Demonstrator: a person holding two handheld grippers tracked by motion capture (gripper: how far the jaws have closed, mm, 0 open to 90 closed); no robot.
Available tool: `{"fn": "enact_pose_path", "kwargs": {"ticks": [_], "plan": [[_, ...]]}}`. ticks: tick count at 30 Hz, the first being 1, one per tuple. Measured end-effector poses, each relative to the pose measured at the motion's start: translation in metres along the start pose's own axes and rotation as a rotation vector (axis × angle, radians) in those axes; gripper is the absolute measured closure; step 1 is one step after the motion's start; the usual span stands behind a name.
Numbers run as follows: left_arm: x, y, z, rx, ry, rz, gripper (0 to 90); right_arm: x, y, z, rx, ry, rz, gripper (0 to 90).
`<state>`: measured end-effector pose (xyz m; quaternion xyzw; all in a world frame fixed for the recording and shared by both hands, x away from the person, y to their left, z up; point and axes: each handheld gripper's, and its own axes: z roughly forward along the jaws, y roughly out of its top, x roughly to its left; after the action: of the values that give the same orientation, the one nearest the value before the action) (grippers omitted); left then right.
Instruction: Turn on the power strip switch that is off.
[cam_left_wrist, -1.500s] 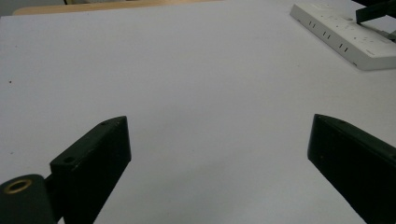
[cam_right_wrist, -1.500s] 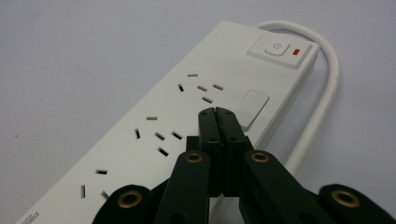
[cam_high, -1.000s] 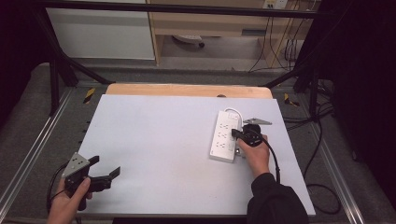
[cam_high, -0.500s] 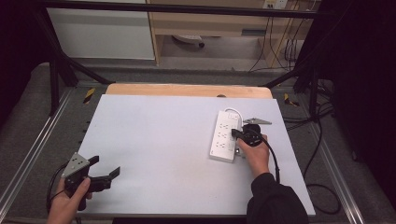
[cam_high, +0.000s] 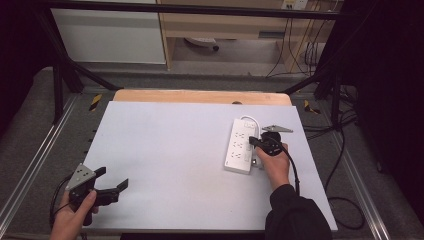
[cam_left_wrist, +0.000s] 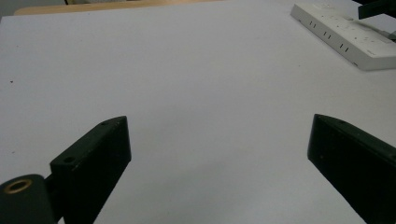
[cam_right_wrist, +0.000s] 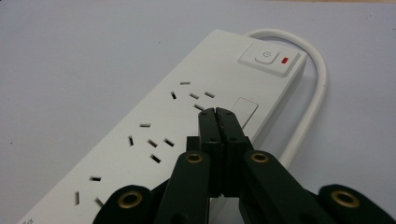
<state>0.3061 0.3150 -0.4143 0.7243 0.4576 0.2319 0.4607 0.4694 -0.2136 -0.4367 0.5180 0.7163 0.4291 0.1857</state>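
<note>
White table on grey floor; right gripper clenched empty over the strip, left gripper released

**White strip, black fingers**

My power strip is white all over, with dark slots in rows, a white switch beside a small red light, and a white cord. My fingers are black with brass-coloured rivets. The worktop is pale grey-white, edged in light wood at the far side.
</note>
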Motion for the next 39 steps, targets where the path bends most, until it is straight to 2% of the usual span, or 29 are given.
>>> {"fn": "enact_pose_path", "kwargs": {"ticks": [10, 16, 31, 39], "plan": [[0.000, 0.000, 0.000, -0.001, -0.001, 0.000, 6.2, 0.001, 0.008, -0.006, -0.032, 0.004, 0.007, 89.8], [0.000, 0.000, 0.000, 0.000, -0.001, 0.000, 6.2, 0.001, 0.011, -0.009, -0.048, 0.005, 0.005, 86.5], [0.000, 0.000, 0.000, 0.000, -0.002, 0.001, 6.2, -0.001, 0.016, -0.015, -0.100, 0.008, 0.022, 67.2], [0.000, 0.000, 0.000, -0.002, -0.003, 0.001, 6.2, 0.000, 0.019, -0.017, -0.114, -0.001, 0.035, 50.7]]}}
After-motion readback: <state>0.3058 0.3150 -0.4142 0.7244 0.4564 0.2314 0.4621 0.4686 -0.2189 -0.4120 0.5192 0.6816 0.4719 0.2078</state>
